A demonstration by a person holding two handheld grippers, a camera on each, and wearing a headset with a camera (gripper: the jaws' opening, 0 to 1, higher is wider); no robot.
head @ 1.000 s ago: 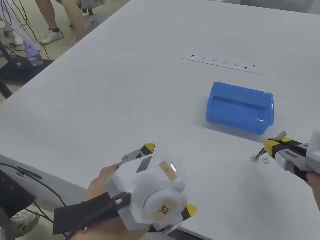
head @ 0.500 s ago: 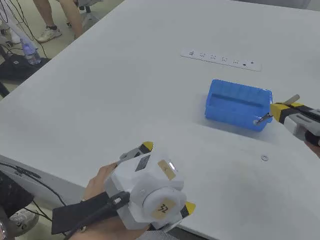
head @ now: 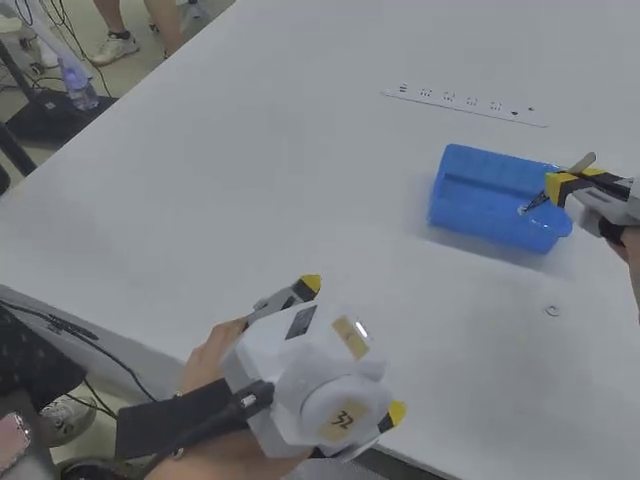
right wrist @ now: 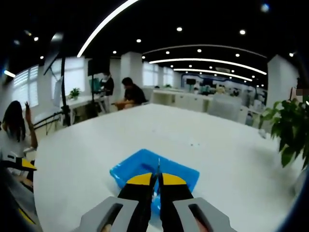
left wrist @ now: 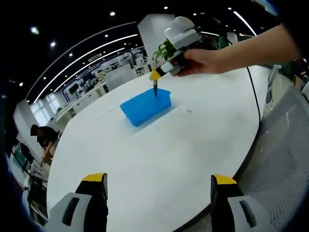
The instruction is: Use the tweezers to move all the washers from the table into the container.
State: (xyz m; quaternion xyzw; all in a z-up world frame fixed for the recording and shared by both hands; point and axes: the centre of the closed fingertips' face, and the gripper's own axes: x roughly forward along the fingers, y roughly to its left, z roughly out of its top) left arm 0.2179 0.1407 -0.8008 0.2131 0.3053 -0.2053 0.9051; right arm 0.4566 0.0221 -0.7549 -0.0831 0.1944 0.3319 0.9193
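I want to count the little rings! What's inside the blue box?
The tweezers held by the right tongs poke into the blue box. Its near wall hides part of the floor, so I cannot tell what lies there.

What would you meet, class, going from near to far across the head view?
left gripper → washer → blue container → power strip

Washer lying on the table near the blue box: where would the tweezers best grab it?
Probably by its rim, from above. The washer lies flat on the table, a thin ring with no raised edge. So the tweezers would likely do best coming down steeply, one tip in the hole and one outside, pinching the ring's band.
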